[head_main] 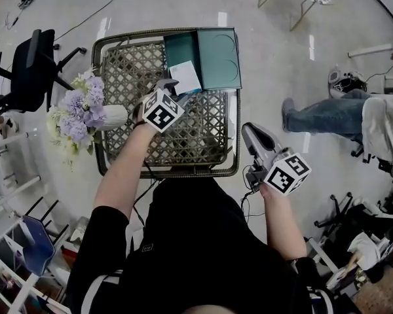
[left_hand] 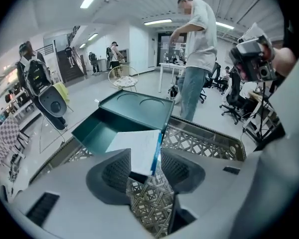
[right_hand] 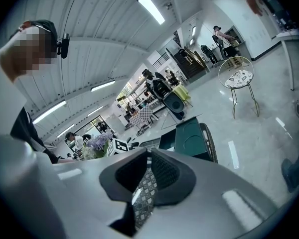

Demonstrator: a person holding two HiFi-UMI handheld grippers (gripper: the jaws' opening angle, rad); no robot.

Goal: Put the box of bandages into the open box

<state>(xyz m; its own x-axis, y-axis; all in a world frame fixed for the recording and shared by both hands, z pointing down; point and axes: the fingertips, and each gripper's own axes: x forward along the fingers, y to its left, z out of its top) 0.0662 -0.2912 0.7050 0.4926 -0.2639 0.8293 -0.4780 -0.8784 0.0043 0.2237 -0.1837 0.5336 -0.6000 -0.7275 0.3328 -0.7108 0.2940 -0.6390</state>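
Observation:
The white box of bandages (head_main: 185, 76) with a blue edge lies tilted, its far end over the rim of the dark green open box (head_main: 178, 50), whose lid (head_main: 219, 57) is folded out to the right. My left gripper (head_main: 169, 87) is just in front of it. In the left gripper view the box of bandages (left_hand: 137, 148) sits between the jaws of my left gripper (left_hand: 145, 159), with a gap at the right pad, above the green box (left_hand: 97, 131). My right gripper (head_main: 246, 129) hovers off the table's right edge, its jaws together on nothing (right_hand: 149, 156).
The boxes rest on a woven lattice table (head_main: 183, 142) with a raised rim. A vase of purple and white flowers (head_main: 78, 113) lies at its left edge. A black office chair (head_main: 29, 67) stands left; a person's leg (head_main: 321, 116) is at right, another person (left_hand: 194, 49) beyond the table.

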